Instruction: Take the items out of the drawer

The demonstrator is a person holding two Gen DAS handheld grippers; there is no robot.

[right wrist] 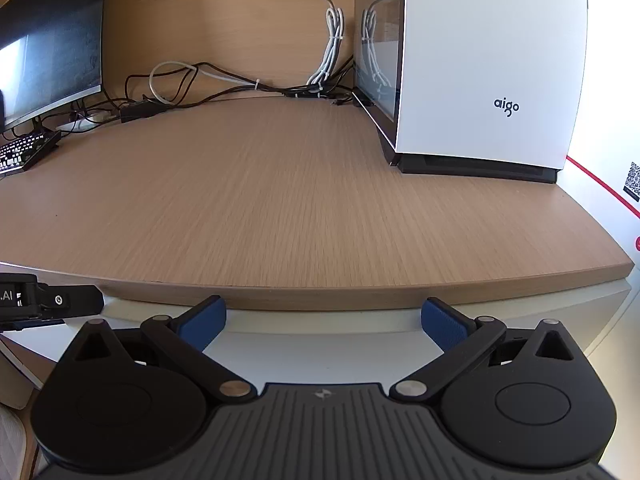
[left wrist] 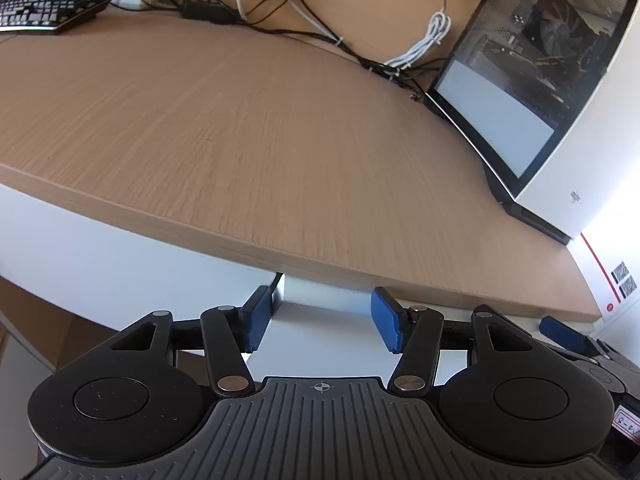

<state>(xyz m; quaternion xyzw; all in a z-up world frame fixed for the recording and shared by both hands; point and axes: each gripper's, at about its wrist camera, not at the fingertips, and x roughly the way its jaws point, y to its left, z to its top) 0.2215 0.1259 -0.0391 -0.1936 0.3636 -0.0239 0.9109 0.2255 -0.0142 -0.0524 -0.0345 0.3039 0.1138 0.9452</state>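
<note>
No drawer front or drawer items show clearly in either view. A white cabinet (left wrist: 320, 340) stands under the wooden desk's front edge (left wrist: 280, 248). My left gripper (left wrist: 320, 320) is open just below that edge, its blue pads (left wrist: 256, 320) either side of a grey-white corner of the cabinet (left wrist: 320, 292), with no clear contact. My right gripper (right wrist: 324, 320) is open wide over the white cabinet top (right wrist: 320, 348), close to the desk's edge (right wrist: 320, 296), with nothing between its fingers. Part of the right gripper (left wrist: 560, 330) appears at the lower right of the left wrist view.
On the desk stand a white PC case (right wrist: 488, 80) with a glass side at the right, a keyboard (left wrist: 44, 12) and a monitor (right wrist: 48, 52) at the left, and tangled cables (right wrist: 248, 88) along the back. The left tool's black body (right wrist: 48, 300) sits at the left.
</note>
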